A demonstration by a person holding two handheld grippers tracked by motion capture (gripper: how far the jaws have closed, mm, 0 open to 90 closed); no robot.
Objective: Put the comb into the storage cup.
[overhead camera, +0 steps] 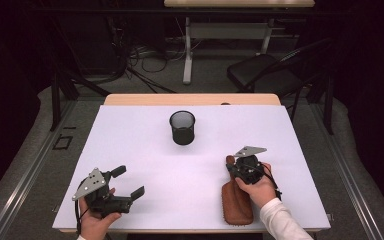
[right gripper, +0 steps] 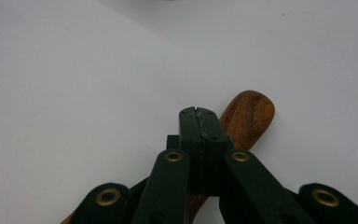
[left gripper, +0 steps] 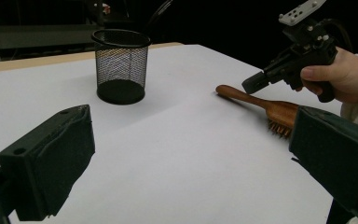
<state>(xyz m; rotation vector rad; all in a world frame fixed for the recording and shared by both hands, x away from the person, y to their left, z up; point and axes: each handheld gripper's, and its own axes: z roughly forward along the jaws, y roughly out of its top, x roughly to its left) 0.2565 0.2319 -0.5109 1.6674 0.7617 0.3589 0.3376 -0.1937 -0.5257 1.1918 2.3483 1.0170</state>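
Note:
A wooden hairbrush [overhead camera: 237,202] lies bristles down near the table's front right, its handle pointing away from the person. My right gripper [overhead camera: 232,167] is shut, jaws pressed together with nothing between them, and hovers just over the handle's end. In the right gripper view the closed tips [right gripper: 198,114] sit above the rounded handle [right gripper: 249,114]. The left gripper view shows that gripper [left gripper: 254,84] close above the brush [left gripper: 261,105]. My left gripper [overhead camera: 130,181] rests open and empty at the front left, its wide jaws [left gripper: 191,163] framing the table.
A black mesh cup [overhead camera: 182,127] stands upright at the middle back of the white table [overhead camera: 145,145], and is also seen from the left gripper [left gripper: 121,65]. Beyond the table are a black chair [overhead camera: 265,72], cables and another desk.

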